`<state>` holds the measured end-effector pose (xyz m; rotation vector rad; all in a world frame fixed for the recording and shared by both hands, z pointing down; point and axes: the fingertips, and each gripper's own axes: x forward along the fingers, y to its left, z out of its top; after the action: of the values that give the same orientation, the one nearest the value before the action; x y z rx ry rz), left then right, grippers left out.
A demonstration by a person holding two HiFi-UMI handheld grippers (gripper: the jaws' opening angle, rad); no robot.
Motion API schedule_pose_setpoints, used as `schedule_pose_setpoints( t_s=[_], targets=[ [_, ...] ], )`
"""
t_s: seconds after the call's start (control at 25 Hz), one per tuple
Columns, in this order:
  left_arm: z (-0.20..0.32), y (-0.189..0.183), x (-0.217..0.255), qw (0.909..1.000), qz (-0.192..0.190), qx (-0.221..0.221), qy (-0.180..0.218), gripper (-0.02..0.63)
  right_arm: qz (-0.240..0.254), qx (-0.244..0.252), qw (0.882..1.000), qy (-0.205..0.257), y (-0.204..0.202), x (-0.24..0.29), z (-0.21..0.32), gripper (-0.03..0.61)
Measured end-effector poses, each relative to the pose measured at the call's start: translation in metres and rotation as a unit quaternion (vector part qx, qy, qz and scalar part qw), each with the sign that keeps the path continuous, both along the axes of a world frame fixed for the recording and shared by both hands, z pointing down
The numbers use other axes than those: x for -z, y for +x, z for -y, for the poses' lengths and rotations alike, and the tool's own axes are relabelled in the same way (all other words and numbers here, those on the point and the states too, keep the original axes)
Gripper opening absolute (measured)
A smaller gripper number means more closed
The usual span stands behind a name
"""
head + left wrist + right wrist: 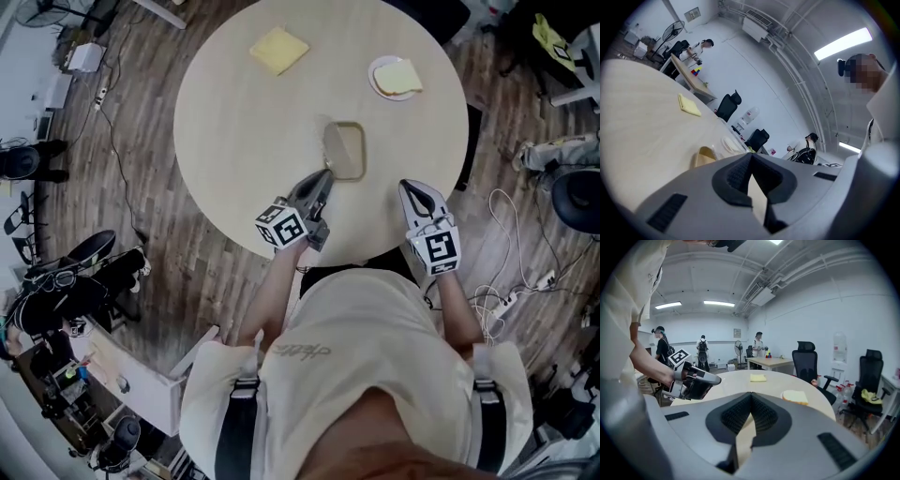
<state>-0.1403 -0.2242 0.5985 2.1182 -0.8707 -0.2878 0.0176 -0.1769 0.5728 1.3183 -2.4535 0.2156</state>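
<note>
In the head view, the left gripper [323, 178] is being held low over the near part of the round pale wooden bench [234, 122]. Its tip is just beside the shallow tan rectangular tray [361, 141], while the right gripper [411, 189] is being held apart from the tray, at the bench's near edge. A flat yellow square slice [278, 49] and a small white plate [374, 75] carrying a pale bread slice [398, 77] are lying well beyond. In the left gripper view, the jaws are being shown pressed together at their tips with nothing between them, and the tray is lying just ahead. In the right gripper view, the jaws are likewise being shown closed and empty. For a clean hold on the tray, the left jaws would probably need to be spread first and lined up over one rim wall. The light tray would likely be best steadied from its other side, so that it is not being pushed across the smooth bench.
</note>
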Motion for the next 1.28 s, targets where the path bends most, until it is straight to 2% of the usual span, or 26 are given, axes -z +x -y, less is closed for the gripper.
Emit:
schedule_pose_setpoints(
  t_s=[0.16, 0.36, 0.64, 1.08, 1.28],
  targets=[
    [0.004, -0.01, 0.028, 0.9973, 0.06, 0.006, 0.043, 0.018, -0.003, 0.011, 1.0, 0.008, -0.001, 0.011, 0.008, 0.006],
    [0.004, -0.021, 0.072, 0.9882, 0.117, 0.013, 0.099, 0.018, 0.002, 0.029, 0.999, 0.035, -0.011, 0.035, 0.019, 0.006],
    [0.01, -0.04, 0.121, 0.9667, 0.198, 0.057, 0.151, 0.017, 0.025, 0.051, 0.996, 0.071, -0.02, 0.061, 0.034, 0.006],
    [0.01, -0.064, 0.184, 0.9424, 0.243, 0.105, 0.205, 0.017, 0.048, 0.068, 0.987, 0.136, -0.031, 0.139, 0.049, 0.006],
    [0.01, -0.067, 0.214, 0.9368, 0.237, 0.121, 0.227, 0.017, 0.063, 0.069, 0.984, 0.152, -0.031, 0.166, 0.052, 0.006]
  ],
)
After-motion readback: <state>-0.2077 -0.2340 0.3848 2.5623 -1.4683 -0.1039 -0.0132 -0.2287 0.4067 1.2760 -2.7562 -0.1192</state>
